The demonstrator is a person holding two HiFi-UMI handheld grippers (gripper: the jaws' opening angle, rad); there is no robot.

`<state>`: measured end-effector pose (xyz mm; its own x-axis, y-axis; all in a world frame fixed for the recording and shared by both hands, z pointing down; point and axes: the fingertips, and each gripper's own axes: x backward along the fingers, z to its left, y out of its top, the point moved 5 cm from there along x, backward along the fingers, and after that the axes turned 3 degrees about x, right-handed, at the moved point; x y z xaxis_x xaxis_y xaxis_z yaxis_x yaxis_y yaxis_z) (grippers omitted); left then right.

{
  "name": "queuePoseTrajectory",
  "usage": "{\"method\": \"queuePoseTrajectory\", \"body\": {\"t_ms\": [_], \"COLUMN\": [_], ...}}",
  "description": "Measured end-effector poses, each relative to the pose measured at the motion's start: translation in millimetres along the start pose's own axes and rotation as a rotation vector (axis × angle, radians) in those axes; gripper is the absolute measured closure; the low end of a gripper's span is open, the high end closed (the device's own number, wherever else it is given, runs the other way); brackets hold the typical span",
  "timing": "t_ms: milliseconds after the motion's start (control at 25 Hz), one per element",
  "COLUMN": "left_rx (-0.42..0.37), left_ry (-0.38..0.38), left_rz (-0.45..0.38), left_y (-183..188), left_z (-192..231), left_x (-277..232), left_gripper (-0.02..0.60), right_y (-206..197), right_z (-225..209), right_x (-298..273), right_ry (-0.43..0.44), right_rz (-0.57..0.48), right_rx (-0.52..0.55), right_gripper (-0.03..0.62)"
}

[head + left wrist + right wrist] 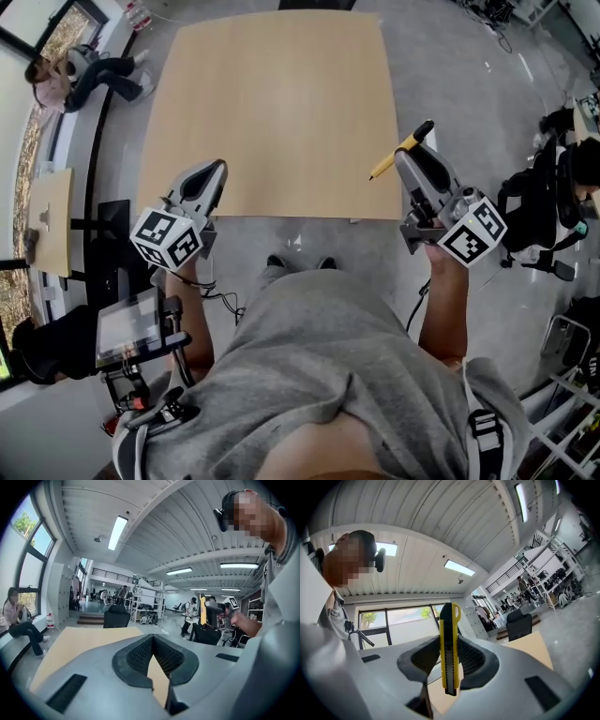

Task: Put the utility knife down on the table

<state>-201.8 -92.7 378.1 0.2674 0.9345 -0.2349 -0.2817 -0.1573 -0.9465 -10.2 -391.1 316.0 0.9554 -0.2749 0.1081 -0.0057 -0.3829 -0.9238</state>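
A yellow and black utility knife (449,648) stands upright between the jaws of my right gripper (450,660), which is shut on it. In the head view the utility knife (400,150) sticks out of the right gripper (417,159) over the table's right front corner, held in the air. My left gripper (208,175) hovers at the front left edge of the wooden table (272,103), its jaws closed together with nothing in them. In the left gripper view the knife (203,610) shows far off to the right.
The wooden table top (75,641) is bare. A tablet on a stand (131,328) is by my left side. A seated person (80,75) is at the far left by the window. Bags and chairs (548,206) crowd the right.
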Motion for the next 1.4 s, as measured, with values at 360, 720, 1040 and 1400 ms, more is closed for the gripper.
{"method": "queuePoseTrajectory", "body": {"t_ms": [360, 720, 1040, 1400], "left_rx": [-0.020, -0.045, -0.032, 0.007], "left_ry": [-0.035, -0.118, -0.137, -0.138], "left_rz": [-0.033, -0.065, -0.083, -0.080], "left_y": [7.4, 40.3, 37.9, 21.8], "left_z": [9.4, 109.9, 147.6, 151.4], "left_x": [-8.7, -28.7, -2.7, -4.0], "left_gripper": [0.575, 0.575, 0.575, 0.575], "right_y": [3.8, 13.8, 7.6, -4.7], "right_z": [4.6, -0.6, 22.5, 17.5], "right_x": [-1.6, -96.1, -132.9, -148.0], "right_ry": [-0.023, -0.094, -0.122, -0.106], "right_rz": [-0.030, -0.026, -0.018, 0.009], "right_rx": [0.025, 0.094, 0.129, 0.110], "right_gripper": [0.474, 0.476, 0.474, 0.476]}}
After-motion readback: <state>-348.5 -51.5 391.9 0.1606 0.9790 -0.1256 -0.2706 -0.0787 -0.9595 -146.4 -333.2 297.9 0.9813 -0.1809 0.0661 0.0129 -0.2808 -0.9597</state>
